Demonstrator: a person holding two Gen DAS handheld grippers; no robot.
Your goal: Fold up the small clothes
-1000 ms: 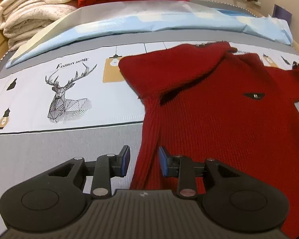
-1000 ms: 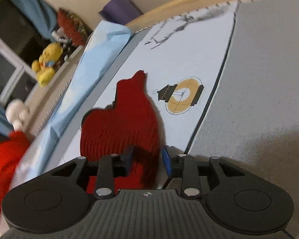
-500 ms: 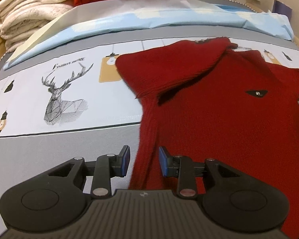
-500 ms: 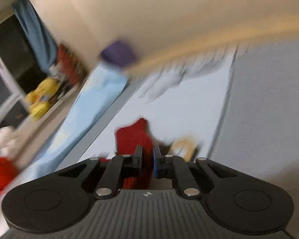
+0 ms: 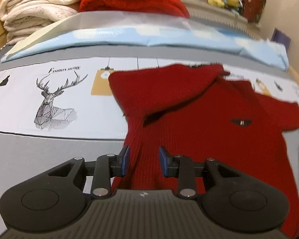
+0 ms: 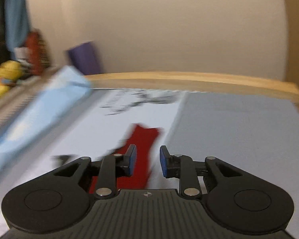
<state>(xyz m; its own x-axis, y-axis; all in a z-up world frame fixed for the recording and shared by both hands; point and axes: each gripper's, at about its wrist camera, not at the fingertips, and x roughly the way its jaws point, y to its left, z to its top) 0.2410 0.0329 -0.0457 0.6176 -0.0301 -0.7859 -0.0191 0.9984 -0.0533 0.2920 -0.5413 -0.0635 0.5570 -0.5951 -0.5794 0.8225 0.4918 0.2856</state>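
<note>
On the bedsheet (image 5: 49,149) a red sweater (image 5: 199,131) lies, seemingly half-folded.

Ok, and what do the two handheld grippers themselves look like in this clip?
Both look identical. The left gripper and right gripper are matte black plastic, with a ribbed grey-black centre plate bearing a small round crosshair mark, two rounded lobes with circular recesses, silver pivot pins on the linkage bars, and blue pads on the inner faces of the fingers. No cables, sleeves or hands are visible.

The bed sheet (image 5: 85,103) carried the words "FASHION HOME" above a drawn deer (image 5: 53,101); the small badge (image 5: 241,122) on the red sweater (image 5: 209,123) was unreadable
</note>
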